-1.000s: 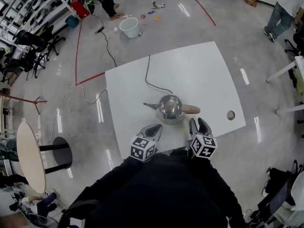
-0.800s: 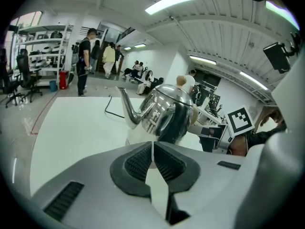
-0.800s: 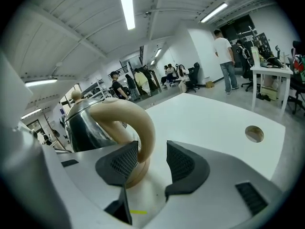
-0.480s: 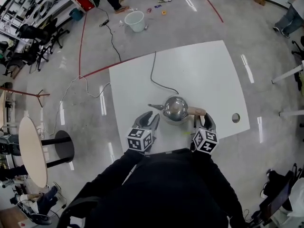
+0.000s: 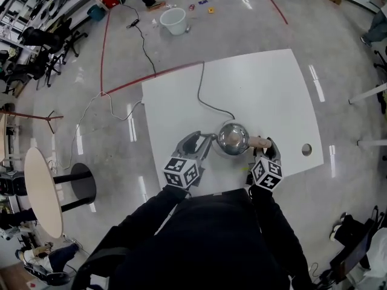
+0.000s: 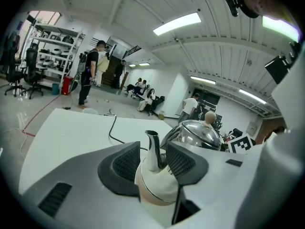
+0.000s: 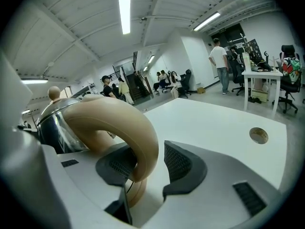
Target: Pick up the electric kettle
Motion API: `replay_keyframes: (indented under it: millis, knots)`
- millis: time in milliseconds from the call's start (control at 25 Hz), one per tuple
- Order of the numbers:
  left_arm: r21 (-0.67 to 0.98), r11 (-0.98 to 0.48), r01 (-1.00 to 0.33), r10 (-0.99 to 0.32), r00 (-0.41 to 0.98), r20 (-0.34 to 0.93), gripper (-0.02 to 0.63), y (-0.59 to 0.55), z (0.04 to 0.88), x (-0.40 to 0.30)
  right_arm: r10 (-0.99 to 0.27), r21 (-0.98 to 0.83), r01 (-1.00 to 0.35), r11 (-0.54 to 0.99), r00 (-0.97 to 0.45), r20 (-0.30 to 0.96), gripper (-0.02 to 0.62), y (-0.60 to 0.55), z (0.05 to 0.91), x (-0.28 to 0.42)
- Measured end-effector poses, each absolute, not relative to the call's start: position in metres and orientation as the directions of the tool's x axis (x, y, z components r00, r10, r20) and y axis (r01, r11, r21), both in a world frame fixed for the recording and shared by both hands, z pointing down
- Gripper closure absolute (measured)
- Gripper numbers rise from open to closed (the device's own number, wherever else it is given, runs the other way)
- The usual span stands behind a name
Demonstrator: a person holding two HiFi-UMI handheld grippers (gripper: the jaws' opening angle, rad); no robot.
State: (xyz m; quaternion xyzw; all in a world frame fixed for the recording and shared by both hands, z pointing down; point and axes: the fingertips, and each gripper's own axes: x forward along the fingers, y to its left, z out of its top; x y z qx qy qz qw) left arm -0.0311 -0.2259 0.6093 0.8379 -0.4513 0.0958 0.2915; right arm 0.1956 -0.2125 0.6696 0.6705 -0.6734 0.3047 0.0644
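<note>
The electric kettle (image 5: 233, 138) is a shiny steel dome with a tan handle (image 5: 261, 142) and stands on the white table (image 5: 272, 83). My left gripper (image 5: 202, 142) is at its thin spout (image 6: 152, 149). Its jaws are opening, with the spout between the pads and a small gap on each side. My right gripper (image 5: 265, 150) straddles the curved handle (image 7: 128, 128). It is open, the handle lying close to the left pad (image 7: 116, 166) and clear of the right one. The kettle's lid knob (image 6: 208, 118) shows behind the left jaws.
A grey power cable (image 5: 205, 95) runs from the kettle to the table's far edge. A round hole (image 5: 306, 149) sits near the table's right edge. A white bucket (image 5: 175, 20) and cords lie on the floor beyond. A round side table (image 5: 39, 189) stands left. People stand far off.
My left gripper has moved right to the spout and its jaws have spread from shut to wide. My right gripper has moved forward around the handle.
</note>
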Motion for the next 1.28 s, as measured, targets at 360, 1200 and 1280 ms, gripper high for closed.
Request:
replay_keyframes:
  millis: [360,1200,1280]
  knots:
    - [0.440,-0.404,-0.802,-0.688,0.583,0.431,0.442,-0.230,0.619,-0.025,-0.887,-0.333,-0.939,-0.082,-0.084,0.453,0.420,-0.230,0.671,0.198]
    - [0.460,-0.387,-0.799,-0.657,0.589,0.471,0.460,-0.217,0.626,-0.020,-0.919,-0.245,-0.966,0.083,-0.169,0.355,0.489,-0.257,0.659,0.193]
    - [0.464,-0.385,-0.798,-0.652,0.591,0.476,0.460,-0.214,0.626,-0.022,-0.918,-0.248,-0.964,0.095,-0.181,0.352,0.503,-0.258,0.657,0.191]
